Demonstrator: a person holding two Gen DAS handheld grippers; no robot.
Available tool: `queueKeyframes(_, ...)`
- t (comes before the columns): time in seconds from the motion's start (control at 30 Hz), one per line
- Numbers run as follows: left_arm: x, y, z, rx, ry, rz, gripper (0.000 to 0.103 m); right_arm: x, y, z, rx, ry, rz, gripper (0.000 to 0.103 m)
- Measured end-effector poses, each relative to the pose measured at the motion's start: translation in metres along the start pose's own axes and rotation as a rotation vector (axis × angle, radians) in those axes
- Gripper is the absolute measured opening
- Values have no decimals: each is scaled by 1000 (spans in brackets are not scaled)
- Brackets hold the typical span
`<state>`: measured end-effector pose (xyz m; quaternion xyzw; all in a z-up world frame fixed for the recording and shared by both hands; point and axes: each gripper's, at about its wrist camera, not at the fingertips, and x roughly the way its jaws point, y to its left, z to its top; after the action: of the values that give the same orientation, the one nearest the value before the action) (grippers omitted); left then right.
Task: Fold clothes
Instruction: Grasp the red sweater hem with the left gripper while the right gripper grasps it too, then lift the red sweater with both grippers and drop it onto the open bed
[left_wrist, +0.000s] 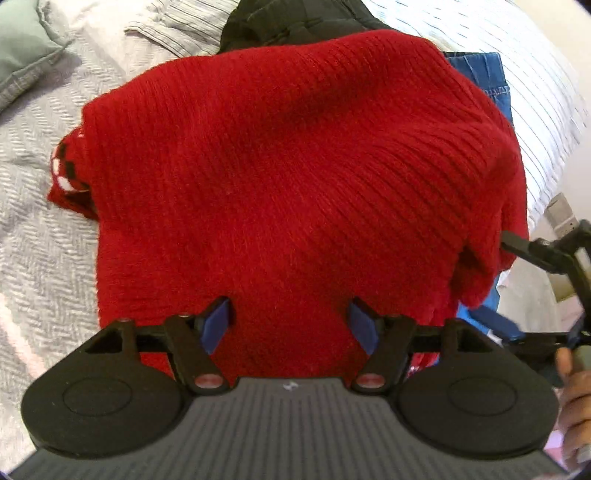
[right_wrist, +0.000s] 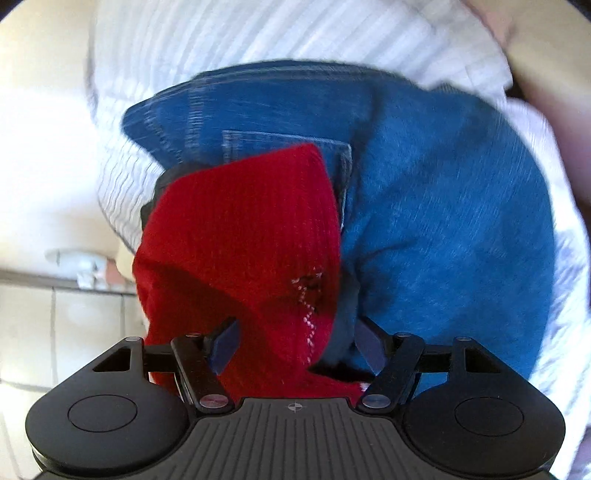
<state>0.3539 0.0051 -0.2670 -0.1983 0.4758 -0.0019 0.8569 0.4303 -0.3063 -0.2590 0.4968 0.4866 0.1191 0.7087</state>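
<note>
- Your left gripper (left_wrist: 290, 325) has its jaws spread wide. They hold nothing. The two blue pads (left_wrist: 216, 325) sit just over the near edge of the red sweater (left_wrist: 288, 177).
- Your right gripper (right_wrist: 295, 341) also has its jaws spread apart. A corner of the red sweater (right_wrist: 243, 236) lies between them, but they are not pinching it.
- The red sweater is folded and lies on the grey bed cover (left_wrist: 40, 206). A bit with black and white squares (left_wrist: 68, 166) pokes out on its left side.
- Blue jeans (right_wrist: 443, 206) lie just to the right of the sweater, partly under it.
- A black garment (left_wrist: 291, 22) lies behind the sweater.
- A green pillow (left_wrist: 22, 55) sits far off at the top left.
- Your hand (left_wrist: 576, 402) shows at the right edge.
</note>
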Motion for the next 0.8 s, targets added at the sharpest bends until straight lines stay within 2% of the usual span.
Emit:
queueKeyframes(0.03, -2, 1, 0, -1, -6, -7, 47, 6, -1, 1, 16, 8, -1, 71)
queueKeyframes(0.07, -5, 2, 1, -2, -13, -15, 40, 11, -1, 3, 28, 15, -4, 65)
queueKeyframes(0.1, -10, 5, 1, -13, -26, -17, 25, 15, 5, 3, -11, 25, -19, 16)
queueKeyframes(0.13, -19, 8, 0, -37, -50, -13, 14, 13, 20, 2, -97, 22, -40, 8)
queueKeyframes(0.2, -37, 15, -1, -85, -96, -4, 11, 10, 49, -1, -270, 17, -81, 7)
queueKeyframes(0.3, -78, 25, -5, -120, -195, 52, 11, -7, 102, -16, -549, 8, -36, 7)
queueKeyframes(0.37, -114, 30, -9, -130, -275, 103, 10, -18, 136, -28, -682, 12, 25, 6)
queueKeyframes(0.47, -188, 43, -18, -188, -430, 179, 10, -29, 187, -50, -818, 42, 141, 6)
queueKeyframes(0.6, -289, 57, -33, -258, -639, 283, 9, -49, 242, -95, -918, 102, 369, 6)
queueKeyframes(0.7, -376, 55, -60, -255, -808, 389, 8, -72, 278, -138, -974, 149, 569, 6)
queueKeyframes(0.73, -404, 52, -70, -248, -861, 428, 2, -81, 288, -153, -987, 165, 635, 6)
queueKeyframes(0.8, -461, 46, -89, -240, -953, 505, 2, -100, 304, -187, -1015, 194, 741, 6)
